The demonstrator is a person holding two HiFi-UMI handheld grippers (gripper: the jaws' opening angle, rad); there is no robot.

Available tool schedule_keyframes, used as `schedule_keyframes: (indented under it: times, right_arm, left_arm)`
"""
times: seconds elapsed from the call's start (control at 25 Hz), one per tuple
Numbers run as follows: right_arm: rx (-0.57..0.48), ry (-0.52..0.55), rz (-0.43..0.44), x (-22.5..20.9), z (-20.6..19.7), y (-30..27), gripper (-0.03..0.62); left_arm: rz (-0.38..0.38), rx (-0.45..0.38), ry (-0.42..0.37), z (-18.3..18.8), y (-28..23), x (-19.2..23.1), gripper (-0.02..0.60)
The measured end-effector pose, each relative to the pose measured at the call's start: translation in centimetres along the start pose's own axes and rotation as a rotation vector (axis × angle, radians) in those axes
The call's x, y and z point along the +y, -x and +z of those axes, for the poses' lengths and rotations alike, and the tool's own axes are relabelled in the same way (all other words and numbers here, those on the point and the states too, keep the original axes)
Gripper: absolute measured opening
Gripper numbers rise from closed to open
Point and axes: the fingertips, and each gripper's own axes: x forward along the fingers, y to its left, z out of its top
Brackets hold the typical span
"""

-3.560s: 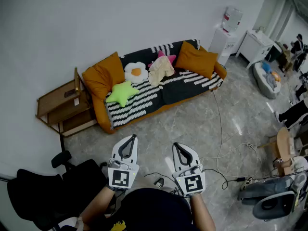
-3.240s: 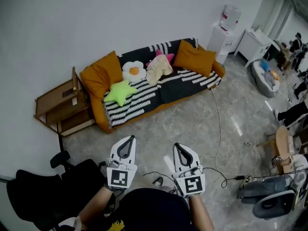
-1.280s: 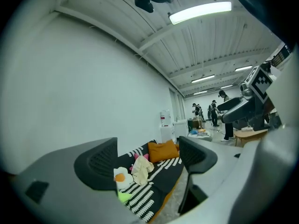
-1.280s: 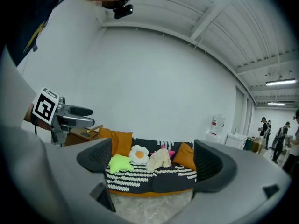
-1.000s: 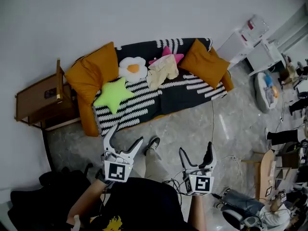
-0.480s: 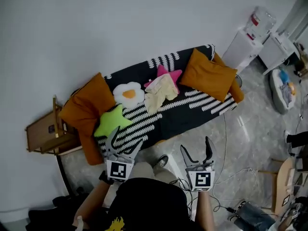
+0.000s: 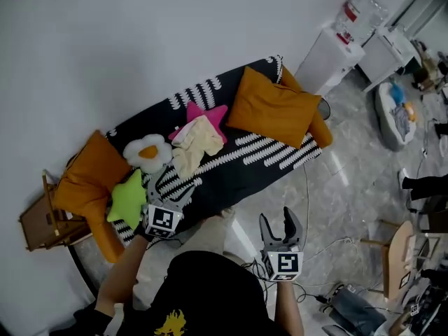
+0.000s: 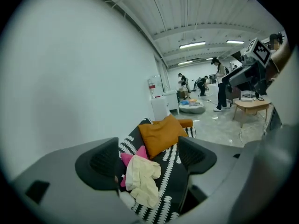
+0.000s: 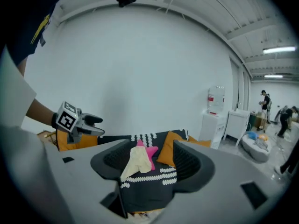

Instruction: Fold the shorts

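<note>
Nearest to me, my right gripper [image 7: 278, 221] hangs over the floor in front of the sofa [image 7: 260, 165]. Its jaws have just been closing partway, but they stand apart with nothing between them. Farther on, my left gripper [image 7: 170, 186] is over the front edge of the sofa seat, toward its left end as I see it, jaws spread wide and empty. Beyond it lie the shorts [image 7: 194, 143], a crumpled cream heap in the middle of the seat near the back edge, draped partly over a pink star cushion [image 7: 212, 112]. The left gripper is near them but not touching; the right is well apart. I judge the cloth light, soft and limp, so it will sag and bunch. I would pinch the waistband at two corners, though I cannot tell which edge that is.
</note>
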Motion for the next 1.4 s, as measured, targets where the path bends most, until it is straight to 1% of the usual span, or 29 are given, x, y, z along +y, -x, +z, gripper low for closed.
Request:
schedule_keyframes:
  times: [0.04,0.12,0.2,0.28,0.36,0.44,0.56,0.68,0.76,0.84,0.92,1.0,1.04,1.08,1.16,1.2,1.32,1.4]
  right_arm:
    - [0.025,-0.008,0.016,-0.4,-0.2,-1.9,0.296]
    - [0.06,0.023,0.05,-1.0,0.3,-5.9,0.288]
    - [0.065,0.042,0.078,-1.8,1.4,-9.6,0.281]
    - [0.122,-0.006,0.114,-2.6,1.8,-13.1,0.265]
    - [0.209,-0.058,0.152,-3.3,0.8,-16.7,0.259]
    - [0.27,-0.076,0.174,-3.8,-0.4,-19.7,0.247]
    - [0.355,-0.072,0.176,-4.7,-2.3,-22.9,0.234]
    - [0.407,-0.122,0.152,-6.1,-3.6,-24.9,0.218]
    - [0.424,-0.144,0.124,-7.3,-4.0,-26.2,0.213]
    - [0.426,-0.147,0.098,-8.1,-3.7,-27.7,0.207]
    - [0.421,-0.138,0.09,-8.7,-3.0,-28.9,0.202]
    - [0.425,-0.136,0.088,-9.2,-2.5,-29.7,0.202]
    - [0.431,-0.13,0.09,-9.5,-2.2,-30.0,0.201]
    - [0.435,-0.124,0.093,-9.8,-2.0,-30.3,0.201]
    - [0.431,-0.101,0.107,-10.3,-1.7,-30.5,0.193]
    - [0.424,-0.081,0.118,-10.3,-1.6,-30.6,0.192]
    - [0.382,-0.017,0.166,-9.7,-0.5,-31.6,0.189]
    - [0.343,0.014,0.218,-9.8,0.6,-32.5,0.182]
  left_arm:
    - [-0.005,0.01,0.003,-0.3,-2.8,1.0,0.405]
    - [0.0,0.035,0.013,-1.1,-8.2,3.5,0.4]
    - [0.002,0.073,0.026,-2.8,-13.8,6.1,0.393]
    - [-0.025,0.146,0.04,-5.9,-19.8,8.4,0.382]
    - [-0.067,0.244,0.065,-9.6,-25.4,10.8,0.363]
    - [-0.082,0.318,0.071,-12.5,-30.1,12.9,0.335]
    - [-0.09,0.371,0.049,-15.1,-36.9,15.4,0.3]
    - [-0.146,0.424,0.033,-17.1,-42.7,15.7,0.257]
    - [-0.194,0.468,-0.016,-18.4,-45.7,15.3,0.255]
    - [-0.218,0.53,-0.063,-20.4,-48.2,15.3,0.255]
    - [-0.228,0.617,-0.072,-22.7,-49.8,15.1,0.255]
    - [-0.22,0.698,-0.074,-24.4,-50.3,14.9,0.254]
    - [-0.208,0.723,-0.069,-24.8,-50.3,14.9,0.237]
    - [-0.195,0.735,-0.059,-25.0,-50.1,14.7,0.201]
    - [-0.184,0.726,-0.037,-24.8,-49.4,13.9,0.078]
    - [-0.187,0.713,-0.027,-24.3,-48.6,13.6,0.053]
    - [-0.206,0.648,0.01,-21.5,-44.5,13.3,0.048]
    - [-0.232,0.587,0.006,-18.8,-40.3,12.9,0.048]
